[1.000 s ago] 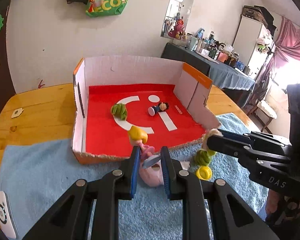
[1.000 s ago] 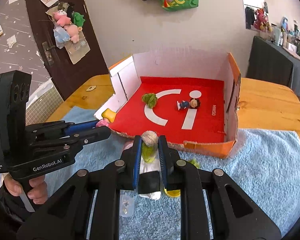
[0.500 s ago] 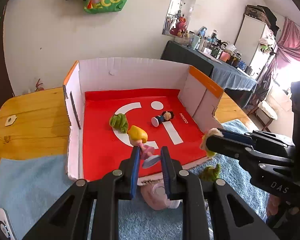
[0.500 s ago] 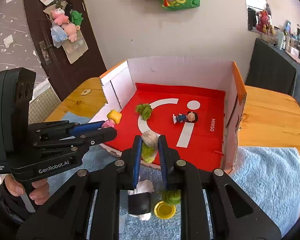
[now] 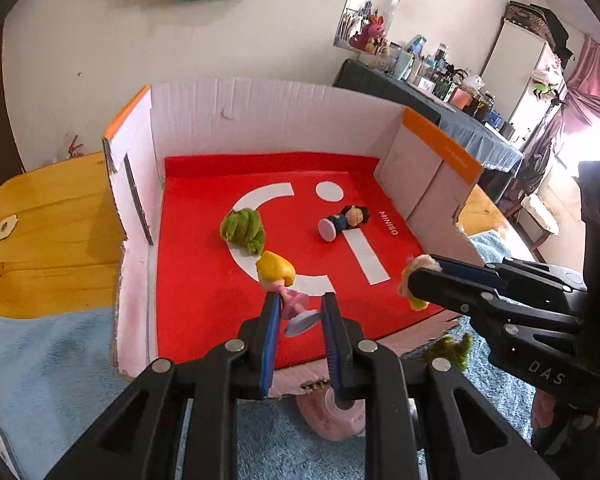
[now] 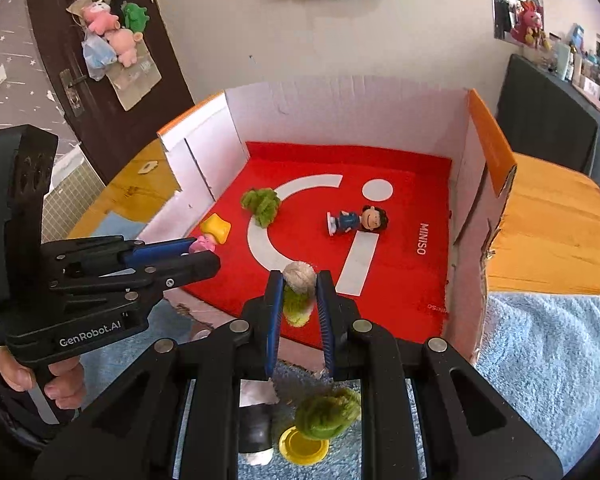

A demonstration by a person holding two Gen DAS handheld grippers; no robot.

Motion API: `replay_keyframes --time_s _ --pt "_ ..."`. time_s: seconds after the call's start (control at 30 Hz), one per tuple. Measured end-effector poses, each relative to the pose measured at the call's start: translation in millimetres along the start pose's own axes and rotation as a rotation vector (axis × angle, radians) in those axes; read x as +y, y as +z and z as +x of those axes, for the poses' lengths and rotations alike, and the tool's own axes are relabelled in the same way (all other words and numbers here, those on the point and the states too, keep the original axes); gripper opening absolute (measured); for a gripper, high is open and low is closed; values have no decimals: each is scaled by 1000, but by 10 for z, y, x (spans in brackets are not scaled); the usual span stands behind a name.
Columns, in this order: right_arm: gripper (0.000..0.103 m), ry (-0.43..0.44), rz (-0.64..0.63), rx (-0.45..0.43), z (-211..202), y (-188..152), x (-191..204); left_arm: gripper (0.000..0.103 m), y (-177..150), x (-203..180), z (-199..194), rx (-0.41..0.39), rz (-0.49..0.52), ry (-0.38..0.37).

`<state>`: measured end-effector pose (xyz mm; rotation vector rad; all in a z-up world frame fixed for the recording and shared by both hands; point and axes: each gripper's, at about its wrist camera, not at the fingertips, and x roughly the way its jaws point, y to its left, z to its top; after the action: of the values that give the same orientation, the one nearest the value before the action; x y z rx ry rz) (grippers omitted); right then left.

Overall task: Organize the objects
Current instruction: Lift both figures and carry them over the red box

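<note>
My left gripper (image 5: 298, 306) is shut on a pink doll with yellow hair (image 5: 278, 276) and holds it over the front part of the red-floored cardboard box (image 5: 260, 120). My right gripper (image 6: 298, 286) is shut on a fuzzy toy with a cream head and green body (image 6: 297, 292), over the box's front edge. In the box lie a green fuzzy toy (image 5: 244, 230) and a small dark-haired figure in blue (image 5: 344, 220). The right gripper also shows in the left wrist view (image 5: 414, 284), and the left gripper in the right wrist view (image 6: 204, 250).
The box stands on a wooden table (image 5: 48, 216), partly on a blue towel (image 5: 40, 360). On the towel near me lie a pink round thing (image 5: 332, 416), a green fuzzy toy (image 6: 326, 412) on a yellow cap (image 6: 300, 446), and a black-and-white object (image 6: 256, 420).
Both grippers have moved forward from above the towel to over the box, each carrying its toy. The objects left on the towel now lie beneath and behind the fingers.
</note>
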<state>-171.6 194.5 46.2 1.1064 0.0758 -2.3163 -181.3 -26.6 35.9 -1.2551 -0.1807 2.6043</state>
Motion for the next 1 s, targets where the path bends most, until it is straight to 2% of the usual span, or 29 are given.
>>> replay_keyframes --time_s 0.47,0.8,1.0 --pt "16 -51 -15 86 281 33 -41 22 20 122 242 70 -23 3" --pt "16 -85 -45 125 416 82 -54 22 60 203 369 120 -43 -5" --pt "16 -92 -44 134 484 139 -92 22 135 225 415 130 -42 16"
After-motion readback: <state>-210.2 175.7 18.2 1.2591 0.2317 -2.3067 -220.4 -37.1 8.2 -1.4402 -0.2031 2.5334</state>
